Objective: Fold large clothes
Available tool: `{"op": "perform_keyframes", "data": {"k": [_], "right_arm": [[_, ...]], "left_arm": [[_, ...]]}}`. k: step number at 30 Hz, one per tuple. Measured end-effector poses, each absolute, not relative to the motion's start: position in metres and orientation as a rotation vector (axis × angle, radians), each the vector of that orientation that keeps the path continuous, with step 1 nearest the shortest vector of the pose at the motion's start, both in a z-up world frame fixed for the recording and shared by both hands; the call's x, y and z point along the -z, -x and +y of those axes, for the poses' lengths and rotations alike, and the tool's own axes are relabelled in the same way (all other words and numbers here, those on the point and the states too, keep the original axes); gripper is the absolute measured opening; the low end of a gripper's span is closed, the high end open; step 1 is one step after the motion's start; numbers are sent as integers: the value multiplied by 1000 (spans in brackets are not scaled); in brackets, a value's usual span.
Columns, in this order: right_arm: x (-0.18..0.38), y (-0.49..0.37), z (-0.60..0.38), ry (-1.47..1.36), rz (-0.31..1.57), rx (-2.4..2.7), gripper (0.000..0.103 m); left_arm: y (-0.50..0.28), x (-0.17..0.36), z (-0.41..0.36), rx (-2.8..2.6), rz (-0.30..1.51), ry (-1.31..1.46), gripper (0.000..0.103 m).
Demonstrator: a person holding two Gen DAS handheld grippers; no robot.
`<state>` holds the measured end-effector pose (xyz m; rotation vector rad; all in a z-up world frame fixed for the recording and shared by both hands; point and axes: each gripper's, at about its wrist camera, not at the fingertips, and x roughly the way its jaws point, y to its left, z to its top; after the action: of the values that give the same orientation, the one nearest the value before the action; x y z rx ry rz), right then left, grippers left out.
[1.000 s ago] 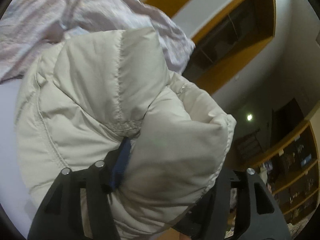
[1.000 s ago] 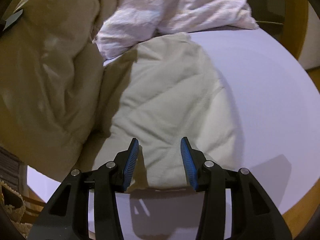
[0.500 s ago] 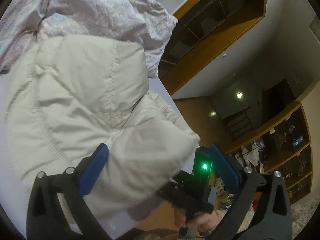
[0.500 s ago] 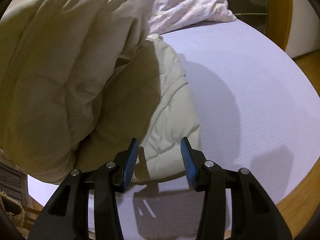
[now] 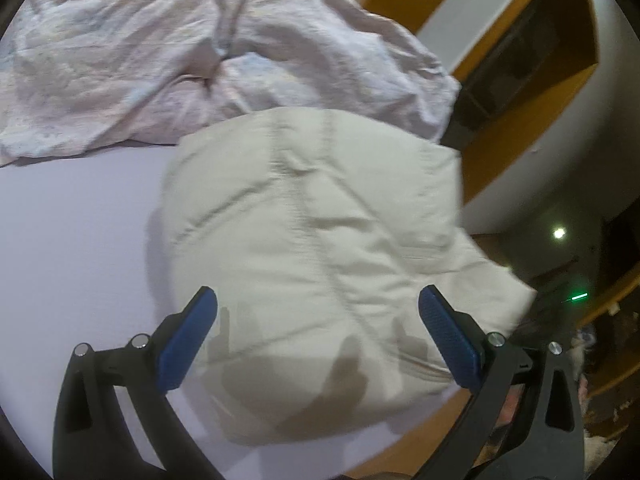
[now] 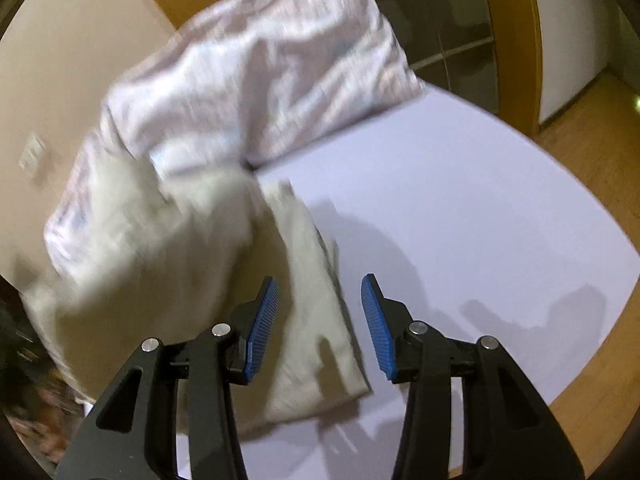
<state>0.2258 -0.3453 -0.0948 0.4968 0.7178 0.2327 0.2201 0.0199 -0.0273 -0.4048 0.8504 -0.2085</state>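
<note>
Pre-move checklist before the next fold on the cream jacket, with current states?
1. Left claw empty: ok, fingers wide apart over the cream puffer jacket, nothing between them.
2. Right claw empty: ok, open above the jacket's edge.
3. Jacket fully on the white table: not ok, in the left wrist view one corner hangs past the rim.
4. Jacket apart from the pink-white crumpled sheet: not ok, they meet along the far edge.
5. Fold lying flat and square: cannot tell, both views are motion-blurred.
6. Bare table to the right for laying out: ok.
</note>
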Motion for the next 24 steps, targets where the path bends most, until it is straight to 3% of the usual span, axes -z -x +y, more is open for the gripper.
{"op": "perform_keyframes", "data": {"k": [8,24], "right_arm": [[23,-224,-296,-396,615,-447,51],[35,-273,-204,-179,720,-482,51]], "left_arm": [[-239,70,26,150,943,431,101],[-247,84,-14,176,966,361,101]]}}
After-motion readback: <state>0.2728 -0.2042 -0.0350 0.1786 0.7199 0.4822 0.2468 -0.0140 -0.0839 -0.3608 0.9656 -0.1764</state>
